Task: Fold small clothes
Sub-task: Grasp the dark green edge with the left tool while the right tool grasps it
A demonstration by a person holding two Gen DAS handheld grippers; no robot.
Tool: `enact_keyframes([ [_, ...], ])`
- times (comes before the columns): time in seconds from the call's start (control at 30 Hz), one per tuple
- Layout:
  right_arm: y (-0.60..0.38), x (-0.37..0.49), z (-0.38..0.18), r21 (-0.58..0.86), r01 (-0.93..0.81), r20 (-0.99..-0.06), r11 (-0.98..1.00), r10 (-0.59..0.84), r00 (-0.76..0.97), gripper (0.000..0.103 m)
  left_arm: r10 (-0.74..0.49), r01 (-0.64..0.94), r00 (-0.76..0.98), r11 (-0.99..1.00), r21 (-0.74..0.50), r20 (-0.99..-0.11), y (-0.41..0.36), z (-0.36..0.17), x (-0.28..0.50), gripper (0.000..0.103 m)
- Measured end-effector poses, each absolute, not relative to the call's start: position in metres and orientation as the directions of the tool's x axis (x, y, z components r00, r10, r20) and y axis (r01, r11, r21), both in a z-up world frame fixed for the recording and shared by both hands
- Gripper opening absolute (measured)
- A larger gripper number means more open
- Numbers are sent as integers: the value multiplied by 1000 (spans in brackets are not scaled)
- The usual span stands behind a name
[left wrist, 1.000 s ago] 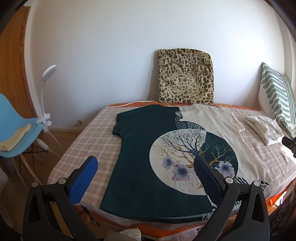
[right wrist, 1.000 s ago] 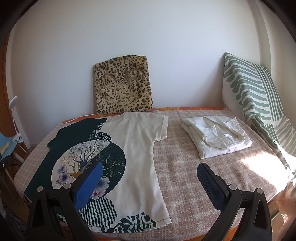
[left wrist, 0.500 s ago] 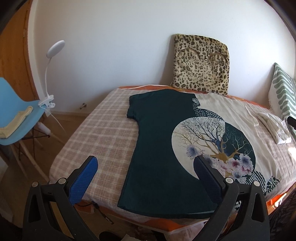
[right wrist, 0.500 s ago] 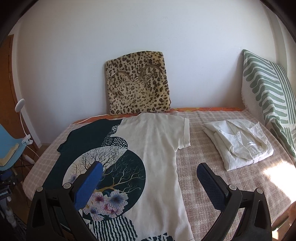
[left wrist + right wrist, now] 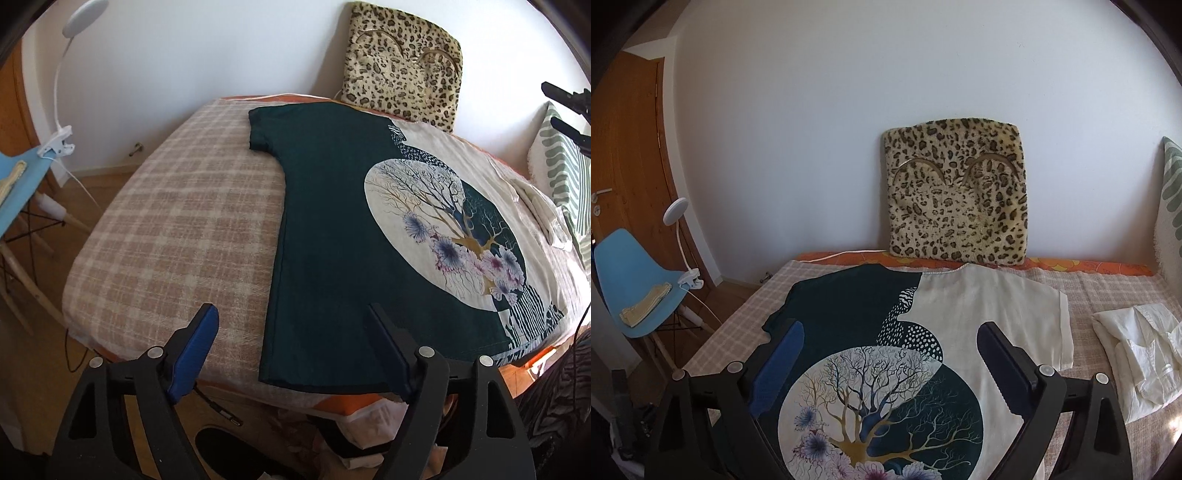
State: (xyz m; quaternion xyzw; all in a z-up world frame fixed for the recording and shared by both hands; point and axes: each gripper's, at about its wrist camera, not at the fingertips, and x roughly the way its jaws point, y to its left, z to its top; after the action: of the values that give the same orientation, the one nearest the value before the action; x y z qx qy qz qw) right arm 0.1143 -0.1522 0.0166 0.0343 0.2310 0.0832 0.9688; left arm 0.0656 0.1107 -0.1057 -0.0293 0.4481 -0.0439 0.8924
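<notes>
Your left tool (image 5: 291, 332) is closing over the t-shirt (image 5: 332, 229)'s dark hem corner, gripping nothing; right tool (image 5: 890, 347) closing too, empty, and only its view shows the folded white shirt (image 5: 1137, 350) clearly

Premises: a home bedroom. A bed (image 5: 177, 229) with a checked cover stands against a white wall (image 5: 849, 110), a leopard cushion (image 5: 955, 195) and a striped pillow (image 5: 569, 184) propped at its edges. A wooden door (image 5: 624, 147), wood floor (image 5: 107, 181), blue chair (image 5: 631, 273) and clip lamp (image 5: 677, 236) stand beside it.
</notes>
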Motion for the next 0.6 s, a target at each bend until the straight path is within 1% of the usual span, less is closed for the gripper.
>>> enact_keyframes([
  [0.03,-145,122,18,109,-169,-445,980,200,873,97,-109,55,588,994,-95,-802,112,-109,68,73],
  [0.13,-122,143,19,108,-215,-467,971,240,851,96,-129,60,567,991,-116,-814,118,-118,75,69],
  [0.2,-105,162,20,93,-242,-491,966,256,833,95,-162,55,550,986,-158,-819,125,-123,81,67],
  [0.27,-90,182,20,106,-277,-502,955,292,814,90,-201,57,544,978,-203,-815,132,-128,85,64],
  [0.33,-74,203,21,134,-312,-519,940,335,786,86,-218,56,535,973,-223,-816,137,-135,89,56],
  [0.4,-60,224,19,164,-335,-538,928,369,758,84,-227,52,538,970,-237,-812,141,-139,89,55],
  [0.6,-17,287,3,234,-356,-605,905,422,675,82,-264,68,545,960,-272,-796,142,-137,89,55],
])
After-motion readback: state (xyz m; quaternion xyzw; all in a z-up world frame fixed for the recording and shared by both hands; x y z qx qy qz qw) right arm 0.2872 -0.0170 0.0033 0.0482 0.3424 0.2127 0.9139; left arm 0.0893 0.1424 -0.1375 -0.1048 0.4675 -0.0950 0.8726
